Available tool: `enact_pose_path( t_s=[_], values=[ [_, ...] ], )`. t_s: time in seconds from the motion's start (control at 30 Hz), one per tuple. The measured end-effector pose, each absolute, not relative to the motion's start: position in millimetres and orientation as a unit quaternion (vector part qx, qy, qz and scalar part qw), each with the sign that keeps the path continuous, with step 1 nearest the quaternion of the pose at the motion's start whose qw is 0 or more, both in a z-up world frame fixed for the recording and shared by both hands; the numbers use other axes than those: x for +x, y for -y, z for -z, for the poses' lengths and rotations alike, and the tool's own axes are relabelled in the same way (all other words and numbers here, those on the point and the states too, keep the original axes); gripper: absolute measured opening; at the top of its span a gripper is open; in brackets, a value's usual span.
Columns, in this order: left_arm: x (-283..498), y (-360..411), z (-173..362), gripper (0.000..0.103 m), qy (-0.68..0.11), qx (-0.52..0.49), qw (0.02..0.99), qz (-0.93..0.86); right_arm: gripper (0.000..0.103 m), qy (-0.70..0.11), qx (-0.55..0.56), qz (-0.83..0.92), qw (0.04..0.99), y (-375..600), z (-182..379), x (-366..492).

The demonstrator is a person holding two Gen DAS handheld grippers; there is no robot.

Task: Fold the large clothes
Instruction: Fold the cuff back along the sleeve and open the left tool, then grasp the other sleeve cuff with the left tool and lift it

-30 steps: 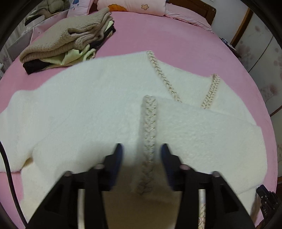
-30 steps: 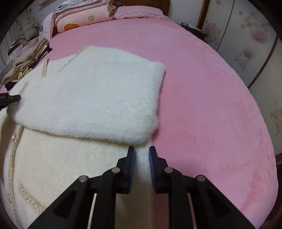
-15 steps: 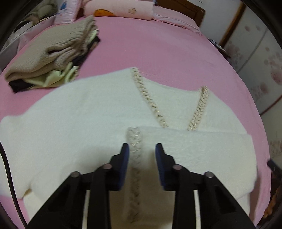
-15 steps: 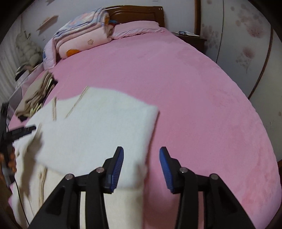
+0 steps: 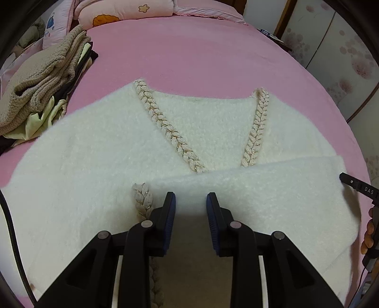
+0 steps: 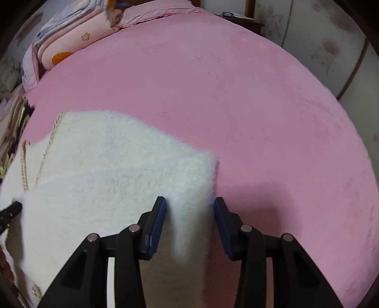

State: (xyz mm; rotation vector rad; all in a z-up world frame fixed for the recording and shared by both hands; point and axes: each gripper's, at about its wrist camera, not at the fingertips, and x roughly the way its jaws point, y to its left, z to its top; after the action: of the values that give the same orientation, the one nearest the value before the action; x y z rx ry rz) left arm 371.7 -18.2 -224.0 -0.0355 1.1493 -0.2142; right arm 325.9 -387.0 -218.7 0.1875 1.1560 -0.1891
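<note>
Lying on pink bed (image 6: 236, 94): 1 white cardigan (image 5: 94, 154), sleeve folded across; 2 tools, L (image 5: 190, 201) & R (image 6: 189, 206), both apart, gripping nothing.

A cardigan (image 5: 99, 151) lies spread on a bed (image 5: 189, 54) ahead of the left gripper (image 5: 190, 208), its sleeve (image 5: 272, 196) folded across. A clothes pile (image 5: 40, 92) sits far left, pillows (image 5: 123, 11) beyond.

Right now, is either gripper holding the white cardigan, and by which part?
Nothing is held. The left gripper and the right gripper are both open above the white cardigan's folded sleeve.
</note>
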Motion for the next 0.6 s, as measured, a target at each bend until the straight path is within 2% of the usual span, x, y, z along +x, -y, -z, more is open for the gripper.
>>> enact_pose_path(
  t_s=[0.03,0.1,0.13,0.2,0.47,0.6],
  values=[
    [367.5,15.7,220.4,0.034,-0.544,-0.011,0.833,0.101,0.042,-0.544,0.088,0.088,0.83,387.1,214.4,321.4],
    [362.8,14.8,213.0,0.054,-0.545,-0.003,0.833,0.095,0.042,-0.542,0.08,0.083,0.833,383.9,203.4,311.5],
    [357.8,14.0,206.9,0.056,-0.541,-0.004,0.835,0.096,0.042,-0.538,0.079,0.077,0.836,380.9,196.7,305.1],
    [344.9,11.6,192.2,0.069,-0.532,-0.004,0.843,0.085,0.042,-0.527,0.079,0.067,0.844,375.6,182.1,291.5],
    [262.8,-5.1,124.4,0.072,-0.504,-0.003,0.861,0.064,0.042,-0.491,0.056,0.01,0.869,318.7,102.9,214.8],
    [218.5,-13.9,95.6,0.082,-0.488,0.021,0.872,0.042,0.042,-0.486,0.047,-0.013,0.873,290.0,71.5,183.3]
  ],
)
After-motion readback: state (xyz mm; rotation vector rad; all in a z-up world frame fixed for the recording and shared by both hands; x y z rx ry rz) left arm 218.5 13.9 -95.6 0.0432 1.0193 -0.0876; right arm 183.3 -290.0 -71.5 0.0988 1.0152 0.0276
